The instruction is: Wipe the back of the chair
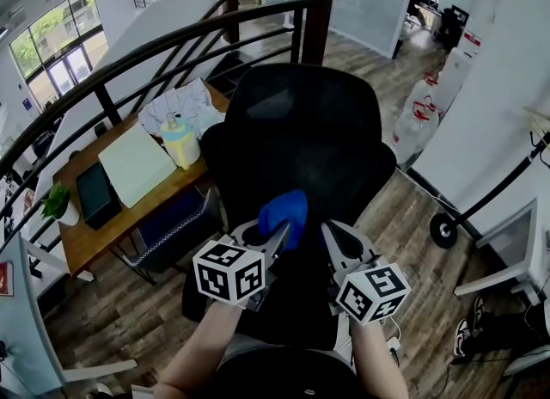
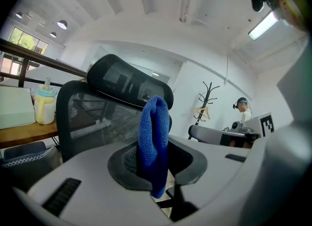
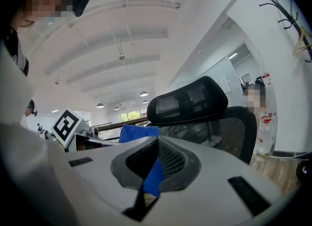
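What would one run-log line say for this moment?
left gripper: shut on blue fabric cloth | right gripper: shut, beside it | black mesh office chair: back ahead, contact unclear

No readable text or numbers, red water-jug labels [image 1: 419, 113] too small

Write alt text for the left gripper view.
A blue cloth stands clamped in the left tool, close before a black mesh office chair with a headrest. A bottle sits on a desk at left.
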`<state>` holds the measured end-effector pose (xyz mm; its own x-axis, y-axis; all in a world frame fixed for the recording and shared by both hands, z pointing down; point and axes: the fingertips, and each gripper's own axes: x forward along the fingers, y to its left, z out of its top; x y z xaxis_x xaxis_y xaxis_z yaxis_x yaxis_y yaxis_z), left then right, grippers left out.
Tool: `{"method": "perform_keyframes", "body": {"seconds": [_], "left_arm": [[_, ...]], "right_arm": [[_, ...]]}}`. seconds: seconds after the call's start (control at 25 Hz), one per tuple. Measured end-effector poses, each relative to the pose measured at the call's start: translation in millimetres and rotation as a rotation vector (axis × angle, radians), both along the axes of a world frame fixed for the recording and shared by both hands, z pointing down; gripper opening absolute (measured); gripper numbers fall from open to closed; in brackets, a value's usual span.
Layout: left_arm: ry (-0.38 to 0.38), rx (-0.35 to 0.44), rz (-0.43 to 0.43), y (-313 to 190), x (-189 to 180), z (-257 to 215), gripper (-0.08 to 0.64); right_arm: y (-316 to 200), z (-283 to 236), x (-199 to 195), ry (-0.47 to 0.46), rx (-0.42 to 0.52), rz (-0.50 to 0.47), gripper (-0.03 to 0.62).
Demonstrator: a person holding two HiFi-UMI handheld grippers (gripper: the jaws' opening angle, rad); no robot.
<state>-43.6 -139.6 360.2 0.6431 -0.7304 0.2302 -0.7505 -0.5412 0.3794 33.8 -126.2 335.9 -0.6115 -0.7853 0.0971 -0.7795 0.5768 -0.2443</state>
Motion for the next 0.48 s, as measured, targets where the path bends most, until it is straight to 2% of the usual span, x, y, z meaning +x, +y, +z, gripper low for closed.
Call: {"method": "perform_keyframes", "body": {"seconds": [0.48], "left_arm": [[0.026,-0.011,0.006,3,1,0,0.074]], "right_arm": [[8,-2,-10,0.02,-0.004,-0.044,0.028]]}}
